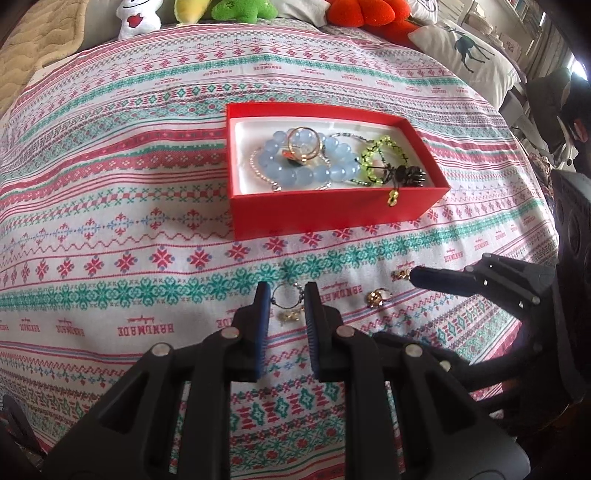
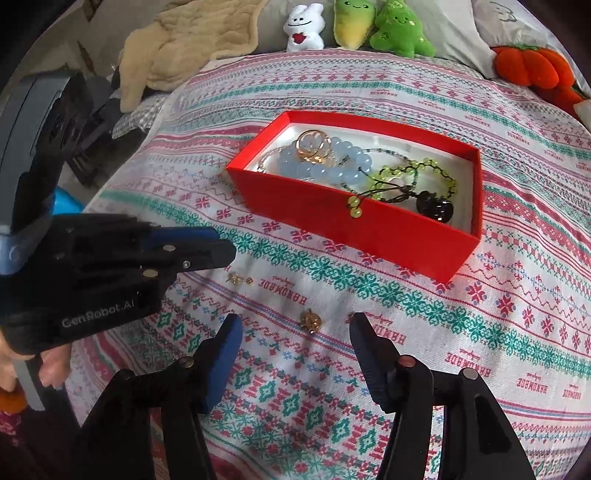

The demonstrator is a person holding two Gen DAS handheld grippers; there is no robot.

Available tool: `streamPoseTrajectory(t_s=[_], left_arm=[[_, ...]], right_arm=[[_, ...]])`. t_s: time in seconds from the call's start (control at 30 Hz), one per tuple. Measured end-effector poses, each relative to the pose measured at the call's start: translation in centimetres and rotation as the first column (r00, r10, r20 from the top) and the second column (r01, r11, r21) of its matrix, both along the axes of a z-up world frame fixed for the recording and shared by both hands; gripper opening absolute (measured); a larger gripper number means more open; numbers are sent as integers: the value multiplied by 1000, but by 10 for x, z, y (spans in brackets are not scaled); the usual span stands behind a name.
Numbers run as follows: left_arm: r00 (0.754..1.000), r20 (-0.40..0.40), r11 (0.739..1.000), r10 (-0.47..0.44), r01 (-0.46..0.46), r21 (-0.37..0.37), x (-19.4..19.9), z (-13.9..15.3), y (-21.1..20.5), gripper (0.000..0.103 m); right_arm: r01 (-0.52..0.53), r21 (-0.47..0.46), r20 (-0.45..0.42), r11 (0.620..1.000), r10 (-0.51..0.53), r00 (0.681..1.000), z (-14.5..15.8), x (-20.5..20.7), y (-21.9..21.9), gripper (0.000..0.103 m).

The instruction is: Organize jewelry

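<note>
A red box (image 1: 325, 212) (image 2: 332, 218) with a white lining holds a blue bead bracelet (image 1: 332, 166) (image 2: 325, 166), gold rings (image 1: 303, 146) (image 2: 314, 146), a green bead bracelet (image 1: 380, 155) (image 2: 413, 173) and a black charm (image 1: 410, 175) (image 2: 436, 208). My left gripper (image 1: 286, 299) (image 2: 221, 247) is part open, its fingers either side of a thin hoop earring (image 1: 288, 301) on the cloth. My right gripper (image 2: 295, 326) is open, low over a gold ring (image 2: 310, 320) (image 1: 376, 297). A small gold earring (image 2: 240, 280) (image 1: 291, 314) lies by the left fingers.
A patterned cloth (image 1: 110, 221) (image 2: 517, 295) covers the bed. Plush toys (image 1: 236, 9) (image 2: 369, 26) and a deer pillow (image 1: 469, 51) line the far edge. A beige blanket (image 2: 184, 44) lies at the far left. Another small gold piece (image 1: 400, 274) lies by the right gripper's fingertip.
</note>
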State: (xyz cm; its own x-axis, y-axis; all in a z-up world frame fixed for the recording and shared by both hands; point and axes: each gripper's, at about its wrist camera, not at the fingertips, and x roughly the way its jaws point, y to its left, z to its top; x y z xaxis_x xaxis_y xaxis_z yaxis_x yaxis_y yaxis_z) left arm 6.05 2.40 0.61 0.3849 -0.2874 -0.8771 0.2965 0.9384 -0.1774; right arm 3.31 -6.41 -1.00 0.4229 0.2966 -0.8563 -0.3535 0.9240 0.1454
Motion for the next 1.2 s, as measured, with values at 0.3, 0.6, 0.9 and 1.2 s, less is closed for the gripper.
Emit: streamPoseTrajectory(t_s=[0.3, 0.6, 0.9, 1.2], left_arm=[[1000, -12, 1000, 10, -9, 4, -4, -3, 7, 20], [1000, -6, 1000, 5, -5, 10, -4, -2, 3, 20], [999, 40, 1000, 8, -7, -17, -1, 13, 1, 20], [993, 120, 998, 14, -7, -60, 12, 35, -4, 20]], right_arm=[[-16, -98, -10, 995, 15, 1000, -23, 7, 14, 30], [9, -98, -9, 995, -10, 1000, -21, 14, 7, 14], [49, -33, 26, 998, -48, 999, 5, 11, -11, 14], [121, 23, 91, 992, -123, 988, 35, 20, -36, 14]])
